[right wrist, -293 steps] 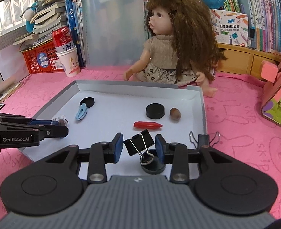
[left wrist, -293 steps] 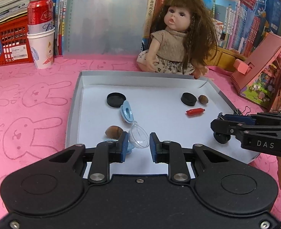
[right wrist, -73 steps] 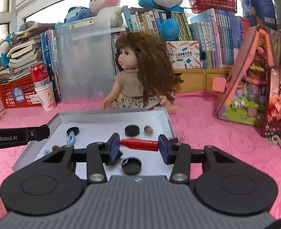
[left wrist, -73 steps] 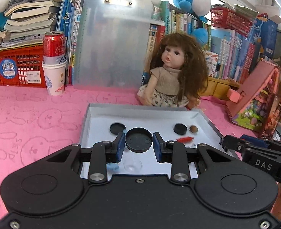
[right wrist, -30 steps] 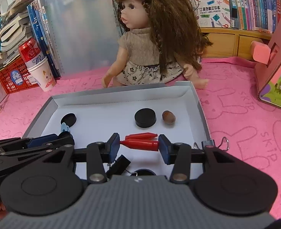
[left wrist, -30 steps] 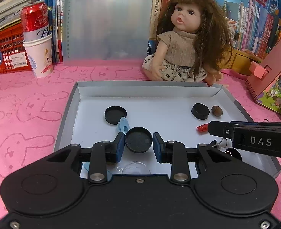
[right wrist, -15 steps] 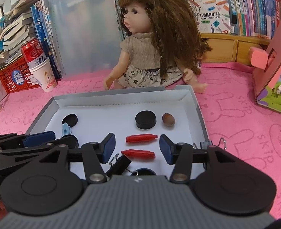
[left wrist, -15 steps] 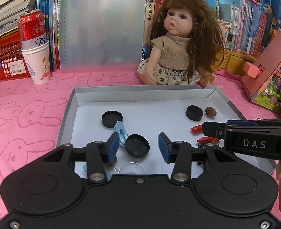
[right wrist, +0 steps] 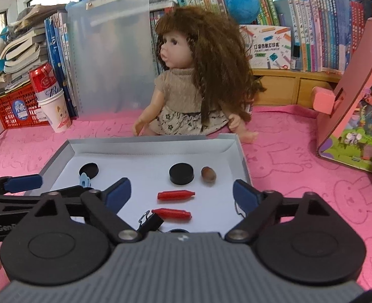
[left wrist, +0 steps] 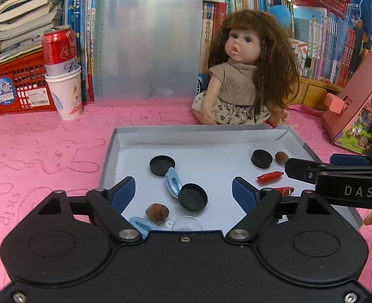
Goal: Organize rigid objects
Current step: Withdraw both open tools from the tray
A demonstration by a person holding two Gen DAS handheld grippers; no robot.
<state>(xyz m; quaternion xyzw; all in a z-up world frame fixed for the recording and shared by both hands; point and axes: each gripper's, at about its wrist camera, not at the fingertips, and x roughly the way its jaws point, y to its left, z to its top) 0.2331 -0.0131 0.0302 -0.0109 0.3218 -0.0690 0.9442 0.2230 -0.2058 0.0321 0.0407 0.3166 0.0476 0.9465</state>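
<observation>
The left gripper (left wrist: 183,192) is spreading its blue-padded jaws above the shallow white cardboard tray (left wrist: 110,151), and a round black plastic lid (left wrist: 192,197) is lying on the tray floor between them, untouched. The right gripper (right wrist: 181,192) is likewise opening wide over two red plastic crayon-shaped sticks (right wrist: 172,213) that are lying side by side in the tray, pinching nothing.

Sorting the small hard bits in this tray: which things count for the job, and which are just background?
Job:
tray
black caps
red crayons
nuts
blue clips
binder clip

Background:
doll
soda can
paper cup
books
</observation>
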